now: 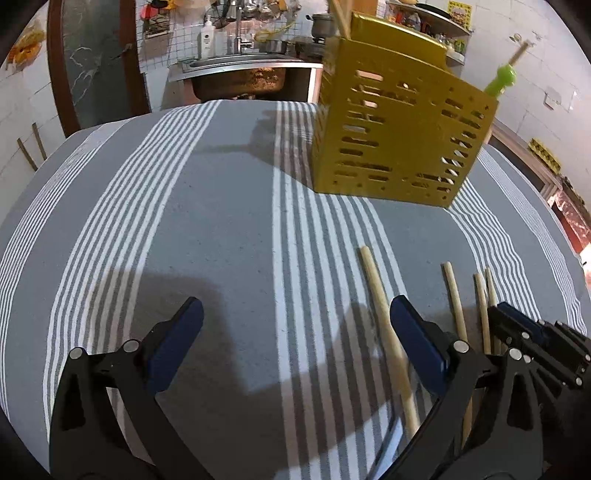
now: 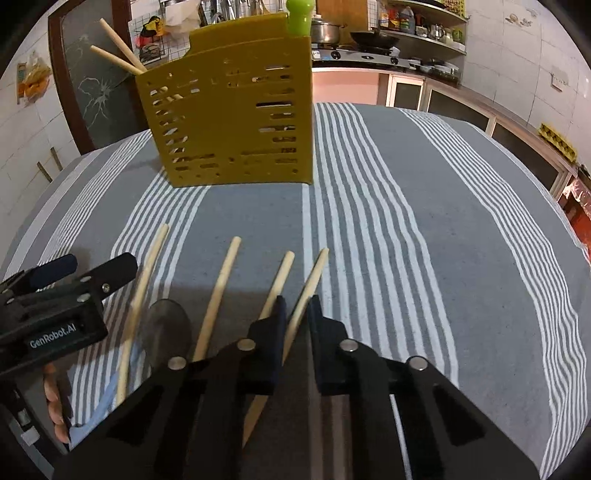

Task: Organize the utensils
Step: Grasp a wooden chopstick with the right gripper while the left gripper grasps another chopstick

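Here, starting at the left of the right wrist view, I see my left tongs (image 2: 98, 267) poking in from the edge, their black body carrying a label that reads "GenRobot.AI" in white, with fingertips of the hand wrapped around the housing below it. In their own camera the left tongs (image 1: 295, 325) stand wide open over the striped cloth on the desk (image 1: 207, 221), nothing between the blue pads (image 1: 173, 347); the leftmost wooden stick (image 1: 388, 332) lies just inside the right-hand pad without being pinched. Moving right in the right wrist view, four wooden sticks lie in a loose fan on the cloth: the leftmost stick (image 2: 142, 295), then a metal spoon (image 2: 168, 328) with its bowl facing up, then a second stick (image 2: 218, 295), a third stick (image 2: 279, 284), and a fourth stick (image 2: 308, 284). My right tongs (image 2: 297, 306) are closed down on that fourth stick, which runs between the two dark pads and comes out underneath them toward the camera; the third stick passes just to the left of the left pad, outside the grip. Behind them, toward the far side of the desk, the yellow slotted utensil holder (image 2: 229, 122) stands upright, with two sticks (image 2: 118, 48) leaning out of its left compartment and a green-handled utensil (image 2: 300, 14) rising from its right corner. I can read no writing on the holder itself. Further right the cloth lies bare, with a kitchen counter and shelves behind it.
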`<state>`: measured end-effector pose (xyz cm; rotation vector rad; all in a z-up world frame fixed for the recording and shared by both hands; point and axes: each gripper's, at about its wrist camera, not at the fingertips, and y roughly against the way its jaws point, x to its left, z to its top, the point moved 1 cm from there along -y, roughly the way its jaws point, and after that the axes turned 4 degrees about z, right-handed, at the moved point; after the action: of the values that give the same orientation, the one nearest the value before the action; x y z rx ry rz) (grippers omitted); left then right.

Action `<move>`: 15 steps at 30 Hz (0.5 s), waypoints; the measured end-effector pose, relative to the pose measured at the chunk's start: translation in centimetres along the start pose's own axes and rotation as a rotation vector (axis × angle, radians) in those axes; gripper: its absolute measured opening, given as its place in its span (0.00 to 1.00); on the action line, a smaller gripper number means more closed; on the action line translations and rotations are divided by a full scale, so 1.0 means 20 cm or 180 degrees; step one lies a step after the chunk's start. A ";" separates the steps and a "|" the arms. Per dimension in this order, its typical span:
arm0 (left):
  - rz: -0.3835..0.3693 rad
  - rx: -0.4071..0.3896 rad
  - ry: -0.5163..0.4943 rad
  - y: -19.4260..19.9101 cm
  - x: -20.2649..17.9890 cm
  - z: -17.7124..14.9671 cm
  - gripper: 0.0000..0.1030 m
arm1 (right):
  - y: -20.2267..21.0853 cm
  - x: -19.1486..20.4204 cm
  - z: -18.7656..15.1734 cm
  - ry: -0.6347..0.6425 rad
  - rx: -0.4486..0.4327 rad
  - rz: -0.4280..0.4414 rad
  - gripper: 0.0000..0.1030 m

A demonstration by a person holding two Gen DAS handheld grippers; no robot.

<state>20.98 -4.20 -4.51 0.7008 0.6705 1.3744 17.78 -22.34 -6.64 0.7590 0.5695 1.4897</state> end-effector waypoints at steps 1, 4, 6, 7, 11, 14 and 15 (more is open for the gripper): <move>-0.0005 0.0019 -0.0032 -0.01 -0.01 0.00 0.94 | 0.00 0.00 0.00 -0.0001 -0.0003 0.0003 0.13; -0.0021 0.0117 -0.0132 -0.03 -0.05 -0.01 0.88 | 0.01 -0.03 0.00 -0.0005 -0.0017 0.0010 0.12; -0.0027 0.0187 -0.0190 -0.05 -0.07 -0.02 0.83 | 0.01 -0.05 0.00 -0.0012 -0.0029 -0.0005 0.12; -0.0011 0.0173 -0.0208 -0.05 -0.08 -0.03 0.82 | 0.01 -0.06 0.00 -0.0027 -0.0032 0.0006 0.12; -0.0078 0.0151 -0.0195 -0.03 -0.10 -0.04 0.70 | 0.00 -0.09 0.00 -0.0100 -0.0049 0.0080 0.12; -0.0093 0.0163 -0.0201 -0.03 -0.12 -0.04 0.63 | 0.00 -0.08 0.00 -0.0090 -0.0060 0.0057 0.12; -0.0094 0.0172 -0.0220 -0.03 -0.13 -0.03 0.60 | 0.00 -0.07 0.00 -0.0096 -0.0058 0.0055 0.12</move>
<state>20.60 -6.83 -5.36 0.7751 0.6627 1.3032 17.79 -23.81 -6.82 0.7728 0.5272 1.4950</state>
